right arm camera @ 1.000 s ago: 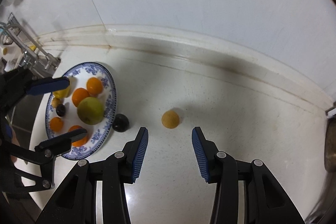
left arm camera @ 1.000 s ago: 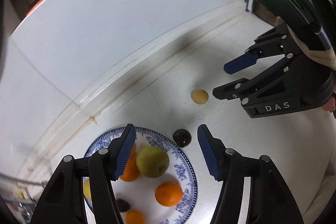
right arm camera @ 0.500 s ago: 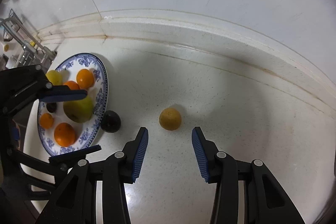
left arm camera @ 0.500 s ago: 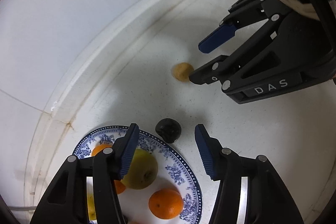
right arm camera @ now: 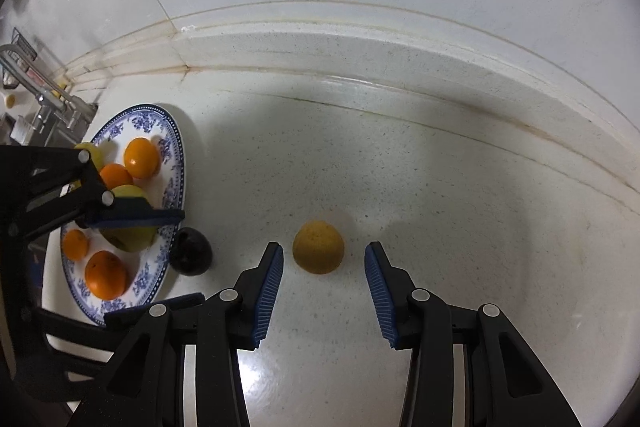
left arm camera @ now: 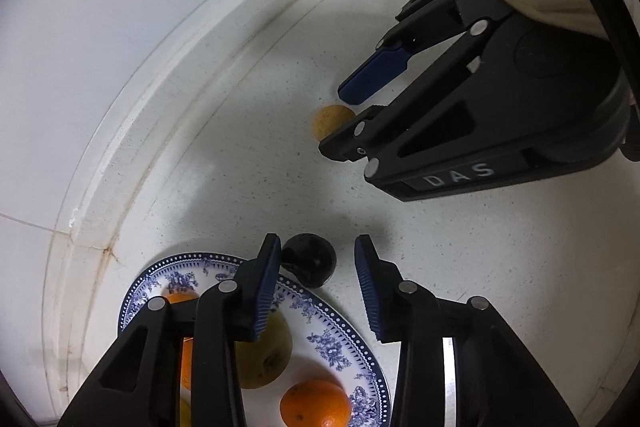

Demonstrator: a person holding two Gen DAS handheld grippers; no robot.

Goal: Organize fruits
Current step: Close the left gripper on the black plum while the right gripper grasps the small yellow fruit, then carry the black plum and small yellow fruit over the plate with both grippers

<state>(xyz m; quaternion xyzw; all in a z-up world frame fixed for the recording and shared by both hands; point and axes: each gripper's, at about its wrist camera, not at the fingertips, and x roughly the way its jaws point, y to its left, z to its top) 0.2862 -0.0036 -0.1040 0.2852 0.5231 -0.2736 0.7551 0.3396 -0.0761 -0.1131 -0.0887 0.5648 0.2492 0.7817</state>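
Right gripper (right arm camera: 323, 275): spread wide, empty, now closing in around round yellow fruit (right arm camera: 318, 247). Left gripper (left arm camera: 316, 283): parted, empty, nearing dark fruit (left arm camera: 310, 264) touching plate (left arm camera: 340, 339) rim.

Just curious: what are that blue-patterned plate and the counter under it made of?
The plate looks like glazed ceramic: glossy white with printed blue flowers. The counter seems polished stone or composite: fine dark speckles, and it reflects light.
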